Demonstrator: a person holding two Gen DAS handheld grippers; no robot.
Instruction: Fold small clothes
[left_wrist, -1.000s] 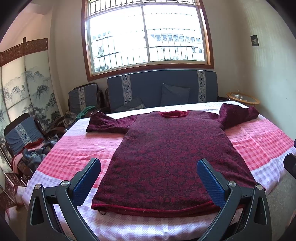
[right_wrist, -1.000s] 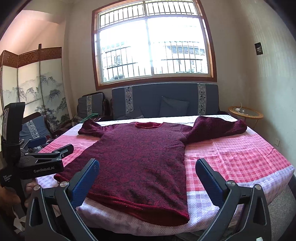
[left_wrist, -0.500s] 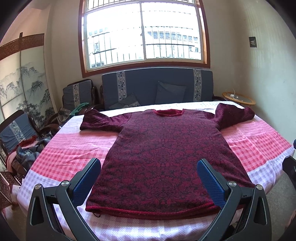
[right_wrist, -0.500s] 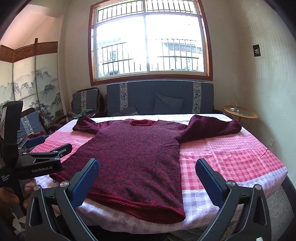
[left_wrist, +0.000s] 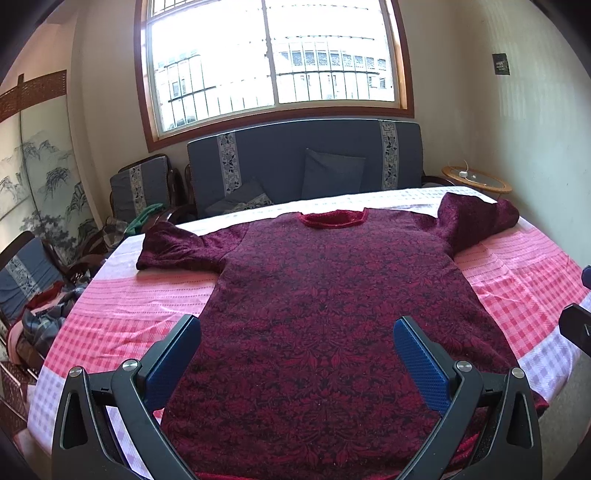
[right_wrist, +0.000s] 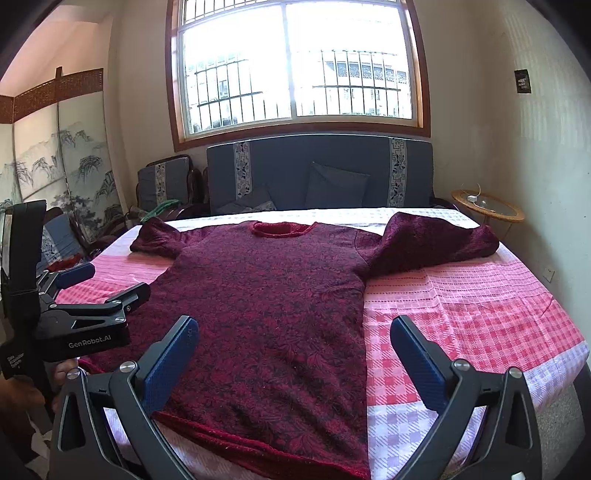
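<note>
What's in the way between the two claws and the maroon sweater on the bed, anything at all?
Nothing visible. The maroon sweater lies flat and uncovered on the checked bedspread. The left claw and the right claw both hang open above its near hem with only air between.

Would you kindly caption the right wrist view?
Open right gripper above dark red patterned sweater spread flat on pink checked bedsheet.
</note>
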